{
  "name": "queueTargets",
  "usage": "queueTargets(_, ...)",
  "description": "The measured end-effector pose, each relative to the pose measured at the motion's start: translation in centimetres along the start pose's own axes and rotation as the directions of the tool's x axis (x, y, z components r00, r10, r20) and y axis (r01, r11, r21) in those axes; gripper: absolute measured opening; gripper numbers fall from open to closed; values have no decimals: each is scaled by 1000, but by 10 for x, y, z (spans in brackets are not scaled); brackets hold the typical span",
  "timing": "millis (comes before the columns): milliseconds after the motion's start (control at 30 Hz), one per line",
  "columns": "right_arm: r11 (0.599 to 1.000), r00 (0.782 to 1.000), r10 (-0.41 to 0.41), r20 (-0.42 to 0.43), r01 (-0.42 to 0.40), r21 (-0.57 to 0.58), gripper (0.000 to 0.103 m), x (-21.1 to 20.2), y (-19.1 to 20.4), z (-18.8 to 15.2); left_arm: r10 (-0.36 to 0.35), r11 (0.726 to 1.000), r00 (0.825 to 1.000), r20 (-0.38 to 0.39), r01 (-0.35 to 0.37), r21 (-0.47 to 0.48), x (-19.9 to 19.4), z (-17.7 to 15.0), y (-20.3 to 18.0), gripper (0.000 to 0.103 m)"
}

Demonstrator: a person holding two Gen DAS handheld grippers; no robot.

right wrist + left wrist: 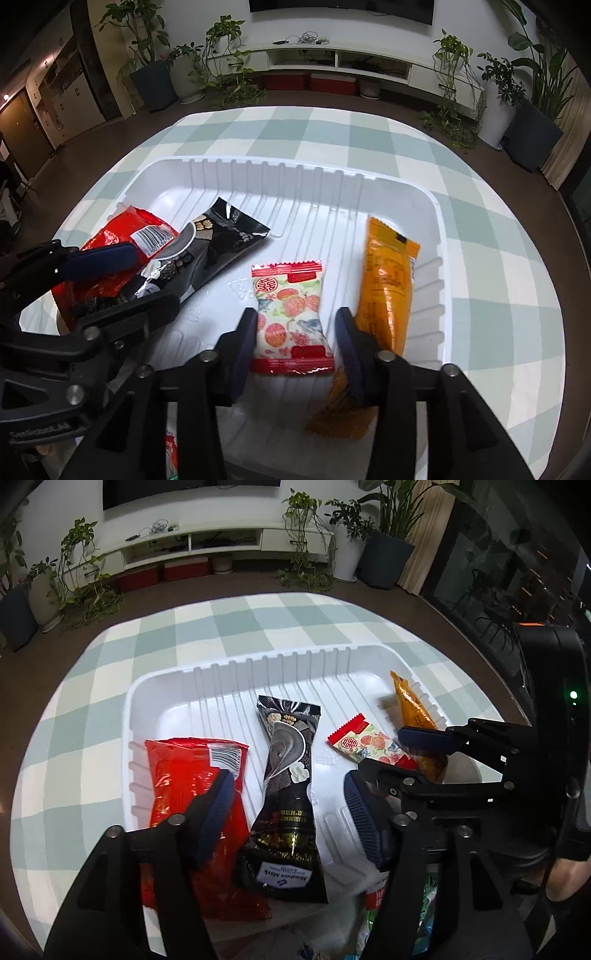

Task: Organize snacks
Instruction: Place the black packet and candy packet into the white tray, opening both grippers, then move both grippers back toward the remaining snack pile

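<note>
Looking along your left gripper (288, 808), you have its jaws standing open over the white ribbed tray (166, 686), with nothing pinched. The black snack packet (288, 794) lies lengthwise between the two blue pads, free of both. The red foil packet (192, 775) sits just to its left, partly under the left finger. Farther right lie the small flowered packet (364, 744) and the orange packet (413, 709), with your right gripper (391, 757) above them. The tray rests on a checked cloth (221, 620).

Looking along your right gripper (295, 343), its jaws are also apart, and the flowered packet (291, 317) lies flat between them on the tray floor (314, 206); the left pad looks close to its edge, but I judge no real squeeze. The orange packet (388, 288) lies just beside the right finger, its lower end tucked behind it. The left gripper (122, 273) shows at the left over the red packet (122, 232) and the black packet (221, 232).

All four are probably light, crinkly film wrappers: soft, slick, and easily crushed if the contents are brittle. Take each across its narrow width near the middle, where the filling gives the pads something to bite; the flat crimped ends would likely slip or fold. Squeeze gently.
</note>
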State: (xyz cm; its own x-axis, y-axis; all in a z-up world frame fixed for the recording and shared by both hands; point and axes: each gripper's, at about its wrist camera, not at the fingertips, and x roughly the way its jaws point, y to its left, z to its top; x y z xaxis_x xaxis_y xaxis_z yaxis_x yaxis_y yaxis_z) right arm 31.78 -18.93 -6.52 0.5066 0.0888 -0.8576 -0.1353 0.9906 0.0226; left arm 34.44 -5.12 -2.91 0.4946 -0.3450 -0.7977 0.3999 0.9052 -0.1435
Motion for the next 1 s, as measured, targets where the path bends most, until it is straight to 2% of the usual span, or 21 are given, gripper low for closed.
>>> queueTargets(133,1000,999,7,40,-7,6,63,-18,-3,0,3,1000,999,53,-3,-7,-28,-1,0,71)
queueTargets(200,1000,998,15,57,-16,13,64,-29,-5,1,-8,1000,997,79,8,0,-46,-4,-1,77)
queueTargets(267,999,996,29,84,-31,24,67,-47,-8,-1,-8,1000,995,100,5,28,-64,-10,-5,83)
queueTargets(367,997,988,60,140,-66,42,78,-81,-15,-11,-31,997,993,113,22,80,-92,-25,-15,92)
queueTargets(500,984,969,108,222,-136,113,86,-129,-31,-48,-51,981,994,100,32,189,-122,-60,-38,97)
queueTargets(600,969,955,139,262,-186,164,89,-155,-39,-87,-89,969,995,45,76,237,-136,-88,-54,97)
queueTargets(667,955,948,162,274,-220,196,89,-168,-40,-124,-113,948,994,0,108,299,-143,-111,-70,97)
queueTargets(767,934,941,187,283,-260,245,89,-177,-39,-171,-127,887,988,-89,154,436,-146,-146,-100,97)
queueTargets(833,913,935,209,287,-291,285,89,-179,-39,-200,-127,856,980,-154,186,481,-140,-163,-113,97)
queueTargets(933,879,932,246,265,-330,344,89,-173,-34,-234,-122,827,966,-227,226,515,-132,-179,-129,97)
queueTargets(1000,874,933,267,242,-340,348,89,-169,-28,-250,-120,821,960,-252,238,519,-126,-182,-135,97)
